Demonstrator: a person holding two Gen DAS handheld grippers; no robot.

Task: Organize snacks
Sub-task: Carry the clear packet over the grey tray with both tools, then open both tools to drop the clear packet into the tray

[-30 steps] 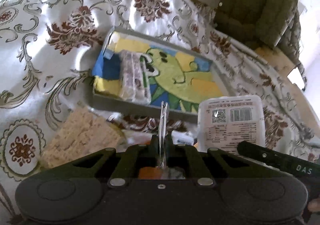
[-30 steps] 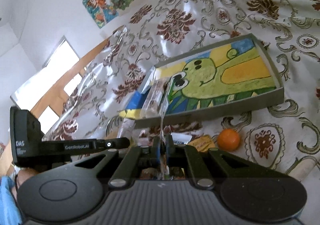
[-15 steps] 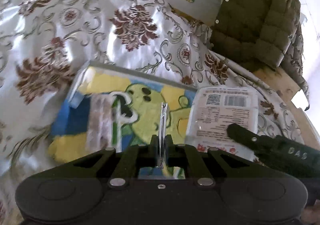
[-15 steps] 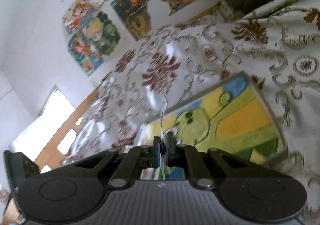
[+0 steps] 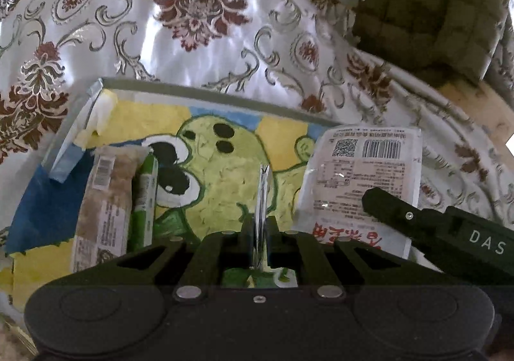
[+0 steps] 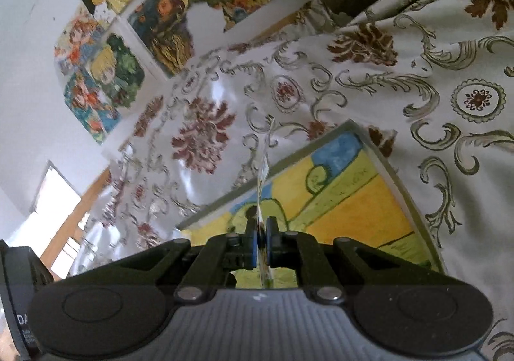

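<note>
A shallow grey box [image 5: 180, 91] painted with a green frog lies on the flowered cloth. Two wrapped snack bars [image 5: 109, 200] lie in its left part. My left gripper [image 5: 261, 232] is shut on the thin edge of a snack packet [image 5: 263, 200], held over the box. My right gripper [image 6: 261, 239] is shut on the edge of a white snack packet [image 5: 363, 181], which hangs over the box's right part in the left wrist view; its edge [image 6: 263, 168] rises between the jaws. The box's far corner [image 6: 353, 126] shows in the right wrist view.
A shiny flowered cloth [image 5: 199, 7] covers the surface. A dark green padded jacket [image 5: 433, 7] lies at the back right. Painted pictures [image 6: 160, 17] hang on the white wall behind.
Both grippers have risen and moved forward over the box, each carrying its packet. The crumbly cake, the orange and the small snacks on the cloth have dropped out of view.
</note>
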